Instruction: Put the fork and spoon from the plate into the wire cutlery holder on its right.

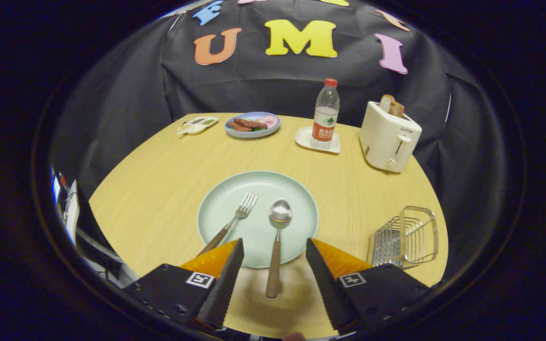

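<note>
A pale green plate (216,213) lies on the wooden table just ahead of my fingers. On it rest a fork (241,214) with a brown handle, on the left, and a spoon (276,237) with a brown handle, on the right. The spoon's handle reaches off the plate's near rim into the gap between my fingers. My gripper (274,244) is open, hovering over the plate's near edge with the spoon's handle between the fingers, untouched. The fork's handle runs under my left finger (228,272). The wire cutlery holder (408,237) stands to the right of the plate.
A white toaster (389,137) with toast stands at the far right. A water bottle (326,113) on a white square dish, a blue plate of food (253,124) and a small white tray (197,125) line the table's far edge.
</note>
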Available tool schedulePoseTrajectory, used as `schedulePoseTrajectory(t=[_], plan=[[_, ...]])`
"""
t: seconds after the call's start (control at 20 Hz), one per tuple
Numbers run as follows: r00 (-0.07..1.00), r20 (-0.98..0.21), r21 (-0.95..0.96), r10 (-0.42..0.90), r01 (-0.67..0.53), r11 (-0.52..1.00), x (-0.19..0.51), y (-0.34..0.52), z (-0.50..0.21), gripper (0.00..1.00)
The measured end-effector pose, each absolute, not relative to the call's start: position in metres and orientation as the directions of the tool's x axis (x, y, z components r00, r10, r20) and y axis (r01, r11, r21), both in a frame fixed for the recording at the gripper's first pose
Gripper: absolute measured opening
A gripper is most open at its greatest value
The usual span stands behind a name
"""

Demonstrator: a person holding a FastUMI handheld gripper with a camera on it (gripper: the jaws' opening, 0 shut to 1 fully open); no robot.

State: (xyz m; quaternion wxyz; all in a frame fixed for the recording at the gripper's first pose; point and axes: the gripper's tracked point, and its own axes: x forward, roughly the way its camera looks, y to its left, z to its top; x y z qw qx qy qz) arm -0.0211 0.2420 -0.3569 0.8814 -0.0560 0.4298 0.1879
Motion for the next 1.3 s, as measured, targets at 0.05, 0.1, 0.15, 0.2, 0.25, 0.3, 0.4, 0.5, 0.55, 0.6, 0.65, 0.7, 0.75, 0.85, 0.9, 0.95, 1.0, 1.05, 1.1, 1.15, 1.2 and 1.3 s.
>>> schedulePoseTrajectory(t=[0.05,0.1,0.15,0.2,0.25,0.3,0.4,0.5,0.55,0.6,0.65,0.7,0.75,0.85,0.9,0.95,1.0,1.05,1.1,1.15,1.2,1.3], plan=[[0.554,-0.786,0.058,0.276,-0.378,0.924,-0.017,0.245,-0.363,0.77],[0.548,-0.792,0.053,0.269,-0.377,0.925,-0.013,0.247,-0.369,0.75],[0.541,-0.798,0.054,0.267,-0.377,0.925,-0.011,0.251,-0.374,0.72],[0.533,-0.806,0.049,0.258,-0.375,0.926,-0.009,0.253,-0.38,0.7],[0.525,-0.814,0.047,0.25,-0.369,0.928,-0.007,0.254,-0.386,0.67],[0.519,-0.823,0.036,0.231,-0.358,0.933,-0.006,0.254,-0.391,0.64],[0.509,-0.834,0.028,0.21,-0.341,0.939,-0.005,0.254,-0.4,0.48],[0.499,-0.847,0.009,0.184,-0.332,0.943,0.002,0.253,-0.409,0.36],[0.503,-0.847,-0.001,0.173,-0.327,0.945,-0.001,0.251,-0.407,0.23],[0.491,-0.854,0.004,0.171,-0.322,0.947,-0.001,0.252,-0.412,0.11],[0.478,-0.864,0.0,0.158,-0.314,0.949,0.0,0.25,-0.416,0.13],[0.475,-0.865,0.011,0.161,-0.302,0.953,-0.002,0.248,-0.408,0.09],[0.462,-0.872,0.019,0.162,-0.299,0.954,0.002,0.247,-0.414,0.05],[0.437,-0.884,0.04,0.168,-0.286,0.957,-0.002,0.244,-0.404,0.01],[0.43,-0.885,0.058,0.178,-0.278,0.959,-0.001,0.243,-0.398,0.01],[0.432,-0.882,0.074,0.188,-0.268,0.961,0.0,0.241,-0.389,0.01],[0.434,-0.879,0.087,0.196,-0.259,0.962,0.002,0.238,-0.377,0.01],[0.434,-0.877,0.103,0.207,-0.25,0.963,0.002,0.234,-0.365,0.01],[0.432,-0.877,0.115,0.212,-0.24,0.964,0.003,0.229,-0.352,0.0],[0.43,-0.876,0.131,0.22,-0.227,0.965,0.003,0.221,-0.338,0.0],[0.426,-0.876,0.147,0.227,-0.214,0.966,0.003,0.213,-0.324,0.0],[0.427,-0.876,0.156,0.224,-0.189,0.97,0.007,0.185,-0.295,0.0]])
